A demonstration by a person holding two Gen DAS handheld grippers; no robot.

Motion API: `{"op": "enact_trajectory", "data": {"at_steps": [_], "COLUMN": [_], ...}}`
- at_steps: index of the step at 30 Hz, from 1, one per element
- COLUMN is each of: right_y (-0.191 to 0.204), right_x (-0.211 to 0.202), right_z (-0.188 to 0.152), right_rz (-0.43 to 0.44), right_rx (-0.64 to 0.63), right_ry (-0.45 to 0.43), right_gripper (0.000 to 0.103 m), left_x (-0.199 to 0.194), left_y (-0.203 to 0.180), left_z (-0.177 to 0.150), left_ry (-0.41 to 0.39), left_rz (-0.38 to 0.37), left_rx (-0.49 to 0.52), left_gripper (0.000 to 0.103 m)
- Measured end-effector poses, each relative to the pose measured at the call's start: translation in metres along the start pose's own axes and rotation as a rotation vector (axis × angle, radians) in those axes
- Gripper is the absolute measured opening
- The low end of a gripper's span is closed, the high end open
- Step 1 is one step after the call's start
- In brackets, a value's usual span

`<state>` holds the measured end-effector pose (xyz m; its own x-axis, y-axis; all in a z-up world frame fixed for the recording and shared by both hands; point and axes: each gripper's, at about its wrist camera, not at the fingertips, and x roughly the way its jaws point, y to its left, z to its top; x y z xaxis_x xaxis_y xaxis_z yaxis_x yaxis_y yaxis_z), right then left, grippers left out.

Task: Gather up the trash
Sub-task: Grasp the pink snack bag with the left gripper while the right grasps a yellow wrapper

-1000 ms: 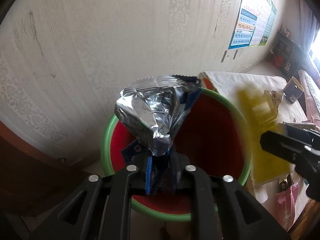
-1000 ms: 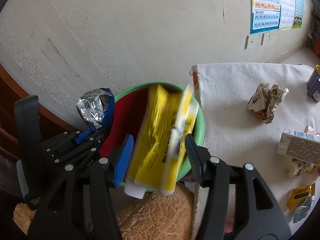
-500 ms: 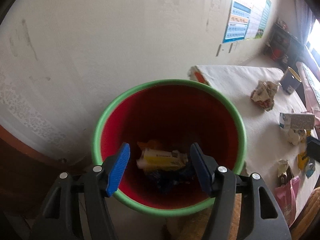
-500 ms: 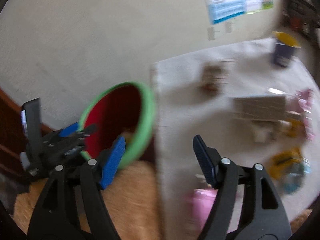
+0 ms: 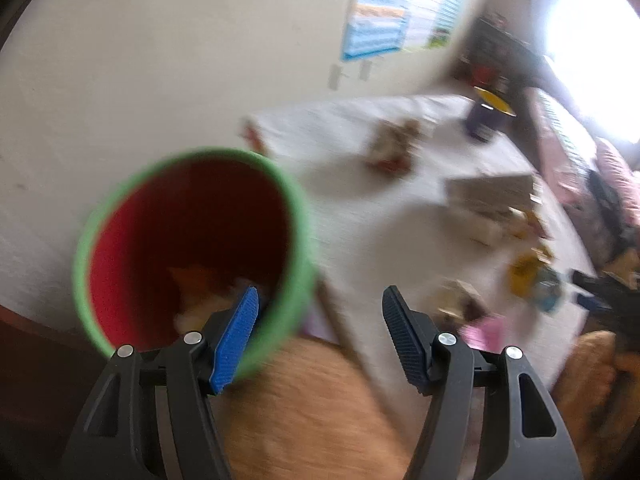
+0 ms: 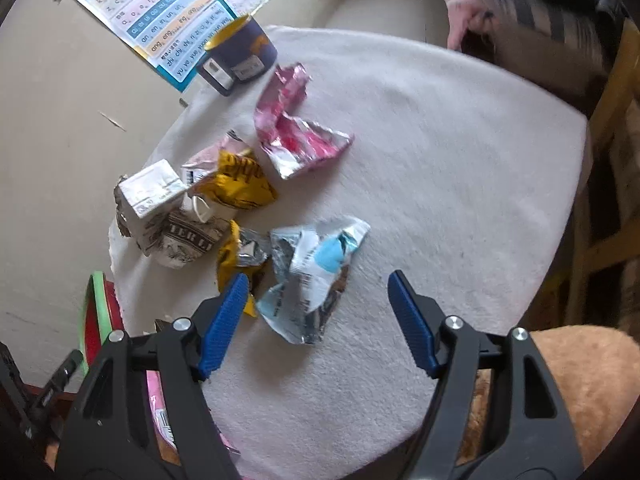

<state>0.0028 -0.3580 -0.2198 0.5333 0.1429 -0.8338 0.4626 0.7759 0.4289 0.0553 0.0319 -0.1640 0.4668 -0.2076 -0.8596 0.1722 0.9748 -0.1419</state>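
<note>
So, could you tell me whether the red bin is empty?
Not empty: the red bin shows blurred orange and pale scraps at its bottom.

— How is the light?

— Daylight. In the left wrist view a window [image 5: 596, 40] at upper right is blown out to white glare, and the whole frame is smeared with motion blur; only the gripper fingers [image 5: 236, 336] look sharp.

— And the right wrist view?

— Evenly lit and mostly crisp, soft shadows under the wrappers [image 6: 316, 280]. Fisheye bending and dark vignetting mark the corners; the top right is blurred.
</note>
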Motion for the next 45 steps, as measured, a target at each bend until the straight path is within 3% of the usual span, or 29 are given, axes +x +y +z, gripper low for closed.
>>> {"op": "enact_trajectory", "data": {"at_steps": [5, 9, 15, 17, 18, 19, 25, 30, 33, 35, 38, 45], "right_y": [0.009, 0.003, -0.002, -0.002, -0.001, -0.001, -0.003, 0.000, 0.019, 0.038, 0.052, 0.061], "right_x": [0.010, 0.015, 0.019, 0.019, 0.019, 0.019, 0.018, 0.017, -0.004, -0.015, 0.001, 0.026], "right_z": [0.003, 0.003, 0.004, 0.002, 0.003, 0.003, 0.003, 0.003, 0.003, 0.003, 0.003, 0.000], "right_rz": [0.051, 0.100, 0.121, 0.129, 0.131, 0.133, 0.137, 0.105, 0.017, 0.015, 0.067, 0.129], "right_rx": [-0.035, -0.017, -0.003, -0.006, -0.008, -0.011, -0.012, -0.031, -0.152, -0.254, -0.290, -0.295], "right_ry": [0.002, 0.017, 0.023, 0.026, 0.026, 0.025, 0.022, 0.010, -0.114, -0.180, -0.126, -0.035], "right_gripper": [0.070, 0.062, 0.062, 0.062, 0.062, 0.062, 0.062, 0.062, 0.062, 0.062, 0.061, 0.031], "left_x": [0.008, 0.012, 0.033, 0.043, 0.049, 0.050, 0.026, 0.004, 0.001, -0.001, -0.002, 0.000], "left_y": [-0.045, -0.072, -0.103, -0.110, -0.114, -0.114, -0.111, -0.100, -0.090, -0.084, -0.078, -0.073], "left_z": [-0.023, -0.041, -0.062, -0.068, -0.073, -0.074, -0.057, -0.032, -0.015, -0.008, -0.004, -0.010], "left_ry": [0.110, 0.168, 0.287, 0.314, 0.337, 0.344, 0.219, 0.081, 0.033, 0.016, 0.009, 0.015], "left_rz": [-0.133, -0.164, -0.183, -0.176, -0.171, -0.175, -0.150, -0.054, -0.010, 0.002, 0.003, -0.008], "left_rx": [0.002, 0.019, 0.082, 0.100, 0.113, 0.116, 0.142, 0.178, 0.177, 0.165, 0.145, 0.120], "left_gripper": [0.065, 0.065, 0.065, 0.062, 0.046, 0.045, 0.038, 0.038, 0.038, 0.038, 0.038, 0.038]}}
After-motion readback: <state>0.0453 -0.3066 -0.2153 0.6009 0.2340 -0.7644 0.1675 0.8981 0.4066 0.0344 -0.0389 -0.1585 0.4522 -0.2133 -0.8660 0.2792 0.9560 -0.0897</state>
